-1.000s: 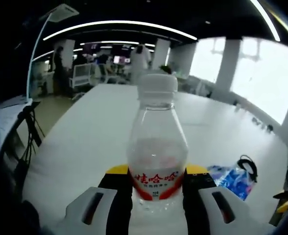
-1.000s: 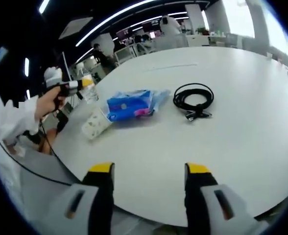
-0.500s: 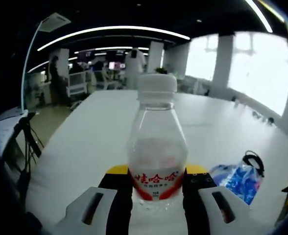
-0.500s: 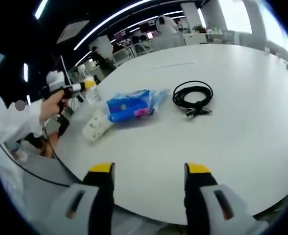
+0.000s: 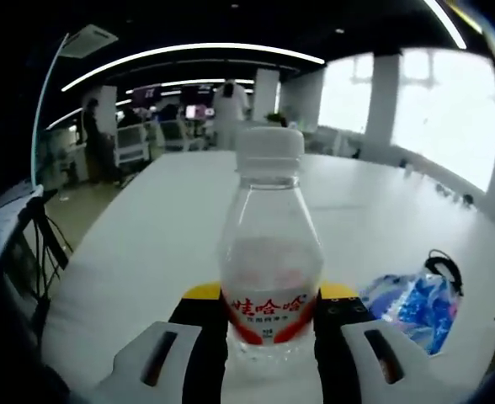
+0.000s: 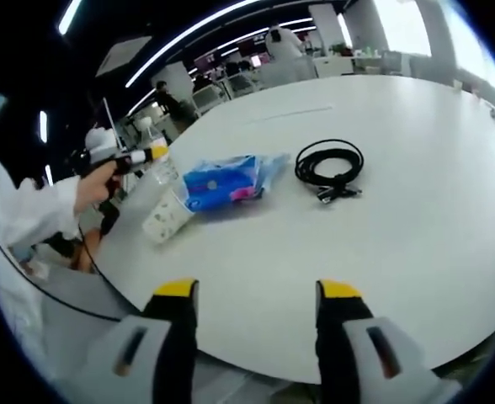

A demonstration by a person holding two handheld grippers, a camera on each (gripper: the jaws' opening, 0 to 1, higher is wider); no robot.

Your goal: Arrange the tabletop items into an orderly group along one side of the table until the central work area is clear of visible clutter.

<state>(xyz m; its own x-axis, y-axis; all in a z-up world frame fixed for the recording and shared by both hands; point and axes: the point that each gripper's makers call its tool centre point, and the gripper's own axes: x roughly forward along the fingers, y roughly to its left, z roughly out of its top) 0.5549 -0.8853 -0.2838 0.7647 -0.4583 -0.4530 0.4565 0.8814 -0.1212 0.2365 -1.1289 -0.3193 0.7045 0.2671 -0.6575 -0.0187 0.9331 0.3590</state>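
In the left gripper view, the left gripper (image 5: 268,324) has its jaws clenched on a clear bottle (image 5: 269,252) with a white cap and a red label band. The bottle stands upright between the jaws, its long axis running straight up the view, above the near edge of the white surface (image 5: 163,219). To the right of it lies a blue packet (image 5: 412,303), with part of a black cable (image 5: 445,268) just beyond.

In the right gripper view, the far left shows a hand (image 6: 96,187) carrying the left gripper (image 6: 142,155) and the bottle (image 6: 159,164) near the surface's (image 6: 416,210) left rim. Just beside that rim lies a small pale cup (image 6: 167,217) on its side, touching or nearly touching the blue packet (image 6: 226,183). Further right, apart from the packet, sits the coiled cable (image 6: 330,167). The right gripper (image 6: 256,337) hangs at the near edge with its jaws released and nothing between them.

The move likely turns on the bottle: it sits by the left rim, beside the cup and packet, so setting it down upright there would start the group. The cable lies ahead and slightly right of the right jaws, so the right hand is the nearer one for it.
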